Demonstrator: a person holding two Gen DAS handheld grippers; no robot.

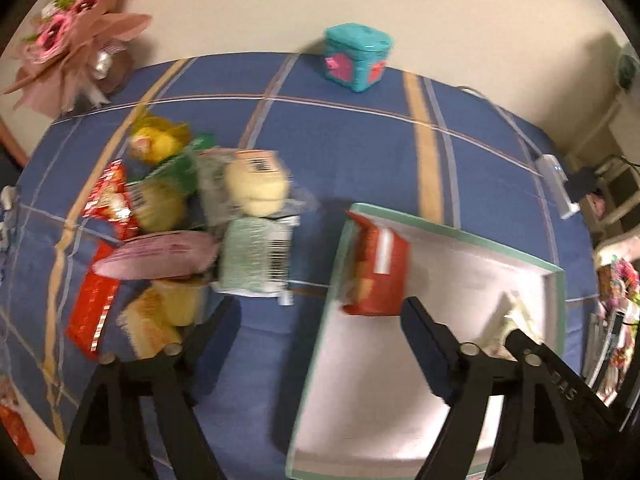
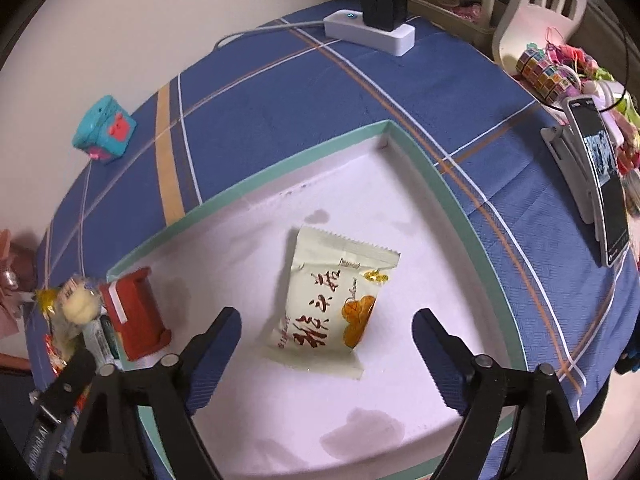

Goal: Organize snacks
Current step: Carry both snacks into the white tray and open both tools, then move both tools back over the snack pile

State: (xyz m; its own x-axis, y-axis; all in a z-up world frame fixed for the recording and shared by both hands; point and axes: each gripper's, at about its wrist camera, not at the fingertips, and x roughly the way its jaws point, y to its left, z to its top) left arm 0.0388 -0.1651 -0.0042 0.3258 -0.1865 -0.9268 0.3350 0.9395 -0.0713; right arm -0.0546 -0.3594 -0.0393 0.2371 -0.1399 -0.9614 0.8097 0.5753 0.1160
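While both grippers stand wide and empty: cream snack packet (image 2: 334, 300) lies flat mid white tray (image 2: 460, 216), below right gripper (image 2: 326, 334). Red packet (image 1: 376, 268) leans at tray's left wall, beyond left gripper (image 1: 316, 328). Likely light, crinkly, slippery; contents crushable, so pinch crimped edge.

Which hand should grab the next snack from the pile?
Left. Its open tool hangs right beside the snack pile, while the right tool is over the tray.

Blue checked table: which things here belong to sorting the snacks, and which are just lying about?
Part of the job:
white tray
cream snack packet
red snack packet
snack pile

Just lying about:
teal cube toy
power strip
phone
pink bouquet
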